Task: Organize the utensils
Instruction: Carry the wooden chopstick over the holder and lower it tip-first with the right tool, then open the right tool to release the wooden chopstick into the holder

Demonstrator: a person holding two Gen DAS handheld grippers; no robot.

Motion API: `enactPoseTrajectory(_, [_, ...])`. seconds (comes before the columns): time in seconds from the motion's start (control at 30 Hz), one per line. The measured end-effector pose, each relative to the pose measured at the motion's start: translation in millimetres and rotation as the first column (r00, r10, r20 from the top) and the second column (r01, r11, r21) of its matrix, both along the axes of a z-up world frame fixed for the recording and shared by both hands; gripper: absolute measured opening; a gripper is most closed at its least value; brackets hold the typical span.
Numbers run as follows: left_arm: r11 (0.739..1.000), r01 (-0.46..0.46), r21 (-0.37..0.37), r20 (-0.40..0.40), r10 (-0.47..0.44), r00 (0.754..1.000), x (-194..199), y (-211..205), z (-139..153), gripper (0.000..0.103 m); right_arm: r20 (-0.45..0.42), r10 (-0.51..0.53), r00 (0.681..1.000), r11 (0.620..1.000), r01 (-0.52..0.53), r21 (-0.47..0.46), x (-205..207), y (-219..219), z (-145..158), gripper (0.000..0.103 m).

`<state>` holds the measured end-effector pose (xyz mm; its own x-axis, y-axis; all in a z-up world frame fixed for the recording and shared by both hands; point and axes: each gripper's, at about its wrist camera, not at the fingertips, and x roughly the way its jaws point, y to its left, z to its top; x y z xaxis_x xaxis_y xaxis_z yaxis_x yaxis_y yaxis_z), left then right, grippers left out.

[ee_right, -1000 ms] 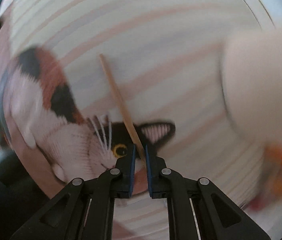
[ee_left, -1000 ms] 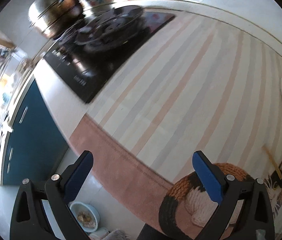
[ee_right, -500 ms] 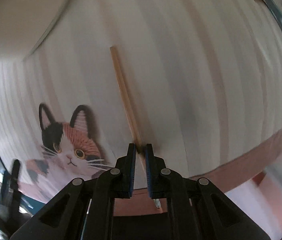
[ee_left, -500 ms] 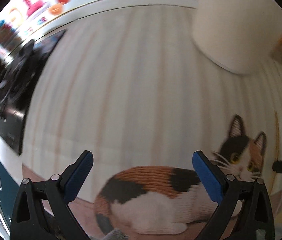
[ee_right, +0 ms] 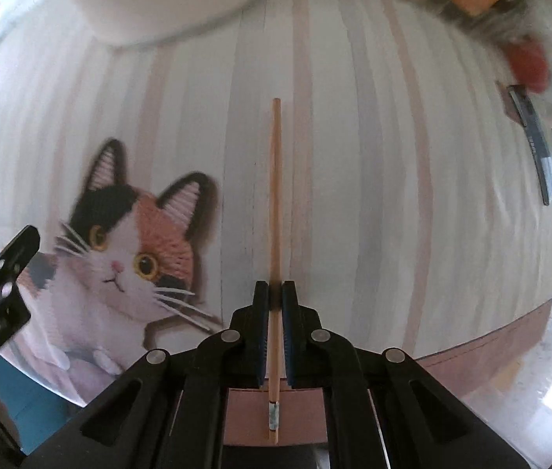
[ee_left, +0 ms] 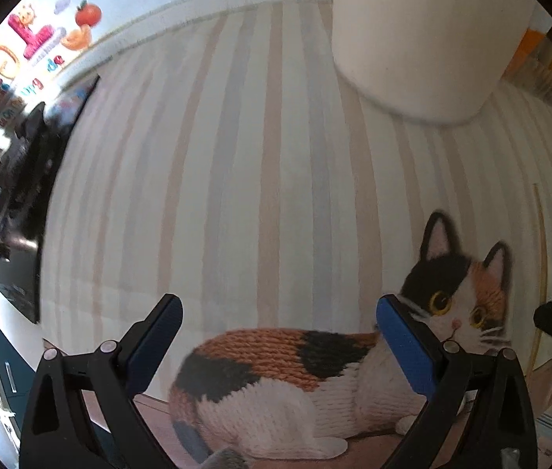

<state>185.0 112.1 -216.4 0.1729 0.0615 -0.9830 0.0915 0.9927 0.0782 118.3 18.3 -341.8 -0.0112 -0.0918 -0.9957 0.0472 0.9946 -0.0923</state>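
So progress-wise, I'd call this early-to-middle. The right tool [ee_right: 275, 293] has its blue-padded jaws pinched nearly together on a thin light-brown wooden chopstick [ee_right: 275, 211], gripping it toward the decorated end, with the long bare end sticking straight out ahead. It looks lifted off the striped placemat with the calico cat print [ee_right: 373, 179] rather than lying on it, but I can't be totally sure from this angle.

The left tool [ee_left: 276, 336] is spread wide with nothing between its pads, hovering low over the cat's body.

The likely destination is the big white cylindrical container [ee_left: 420, 39] standing on the mat at the far side, well ahead of the chopstick tip. I can't see inside it, so no idea whether anything's been dropped in already.

No other utensils show on the counter apart from some blurry stuff at the right edge I can't identify. So: one chopstick picked up, delivery still to do, and maybe more after that.
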Motion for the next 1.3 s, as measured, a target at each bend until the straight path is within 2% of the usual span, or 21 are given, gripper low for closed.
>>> enactPoseTrajectory(0.13, [0.998, 0.017, -0.057, 0.079, -0.012, 0.997, 11.6, -2.2, 44.5, 0.102, 0.195, -0.027, 0.980, 0.995, 0.008, 0.098, -25.3, 0.5, 52.6, 0.006])
enactPoseTrajectory(0.23, [0.996, 0.031, -0.084, 0.170, -0.016, 0.985, 22.7, -6.1, 90.2, 0.102, 0.372, -0.061, 0.926, 0.988, 0.002, 0.156, -24.8, -10.0, 109.0, 0.006])
enactPoseTrajectory(0.27, [0.996, 0.035, -0.088, 0.200, -0.016, 0.980, 26.7, -6.5, 104.6, 0.102, 0.435, -0.087, 0.896, 0.983, 0.006, 0.183, -10.4, -22.6, 134.8, 0.006])
enactPoseTrajectory(0.3, [0.995, 0.033, -0.090, 0.229, -0.011, 0.973, 33.9, -5.5, 121.6, 0.102, 0.479, -0.101, 0.872, 0.980, 0.004, 0.199, 0.0, -21.5, 142.8, 0.006])
enactPoseTrajectory(0.37, [0.994, 0.013, -0.105, 0.276, 0.017, 0.961, 45.1, -1.7, 146.0, 0.102, 0.568, -0.149, 0.810, 0.970, 0.008, 0.244, 15.2, -55.0, 173.1, 0.007])
enactPoseTrajectory(0.4, [0.995, -0.009, -0.102, 0.297, 0.039, 0.954, 52.4, 1.8, 159.8, 0.102, 0.598, -0.158, 0.786, 0.967, 0.000, 0.256, 28.2, -52.2, 185.2, 0.006])
enactPoseTrajectory(0.5, [0.991, -0.093, -0.092, 0.338, 0.119, 0.933, 71.9, 16.6, 181.0, 0.102, 0.711, -0.198, 0.675, 0.958, -0.020, 0.285, 59.5, -74.8, 238.9, 0.007])
enactPoseTrajectory(0.57, [0.984, -0.162, -0.077, 0.340, 0.179, 0.923, 85.2, 24.9, 184.4, 0.102, 0.779, -0.203, 0.593, 0.958, -0.046, 0.284, 87.3, -76.9, 265.1, 0.007])
enactPoseTrajectory(0.6, [0.979, -0.186, -0.085, 0.337, 0.204, 0.919, 87.8, 28.5, 184.7, 0.102, 0.803, -0.204, 0.560, 0.958, -0.055, 0.282, 109.7, -91.7, 273.5, 0.007])
enactPoseTrajectory(0.67, [0.972, -0.214, -0.094, 0.325, 0.233, 0.917, 97.5, 33.1, 183.4, 0.102, 0.850, -0.211, 0.483, 0.959, -0.065, 0.275, 131.6, -88.8, 299.1, 0.007])
enactPoseTrajectory(0.73, [0.970, -0.227, -0.087, 0.311, 0.243, 0.919, 106.8, 35.9, 180.2, 0.102, 0.878, -0.214, 0.427, 0.961, -0.070, 0.268, 150.6, -82.3, 301.0, 0.007])
enactPoseTrajectory(0.8, [0.969, -0.234, -0.083, 0.291, 0.248, 0.924, 114.0, 39.5, 174.8, 0.102, 0.896, -0.210, 0.392, 0.962, -0.080, 0.261, 170.2, -71.7, 306.9, 0.007])
enactPoseTrajectory(0.87, [0.968, -0.235, -0.083, 0.260, 0.249, 0.933, 118.5, 40.7, 169.0, 0.102, 0.907, -0.186, 0.379, 0.965, -0.100, 0.240, 185.7, -59.5, 297.5, 0.007])
enactPoseTrajectory(0.97, [0.968, -0.235, -0.086, 0.208, 0.248, 0.946, 123.2, 39.5, 160.9, 0.102, 0.907, -0.168, 0.385, 0.966, -0.118, 0.229, 206.0, -47.1, 277.9, 0.007])
enactPoseTrajectory(1.1, [0.966, -0.247, -0.074, 0.180, 0.257, 0.950, 125.9, 39.1, 151.7, 0.102, 0.907, -0.152, 0.393, 0.965, -0.139, 0.222, 220.7, -39.6, 260.1, 0.007])
enactPoseTrajectory(1.3, [0.965, -0.256, -0.060, 0.188, 0.263, 0.946, 124.8, 38.7, 152.8, 0.102, 0.880, -0.116, 0.460, 0.964, -0.161, 0.212, 244.5, -30.3, 222.4, 0.007])
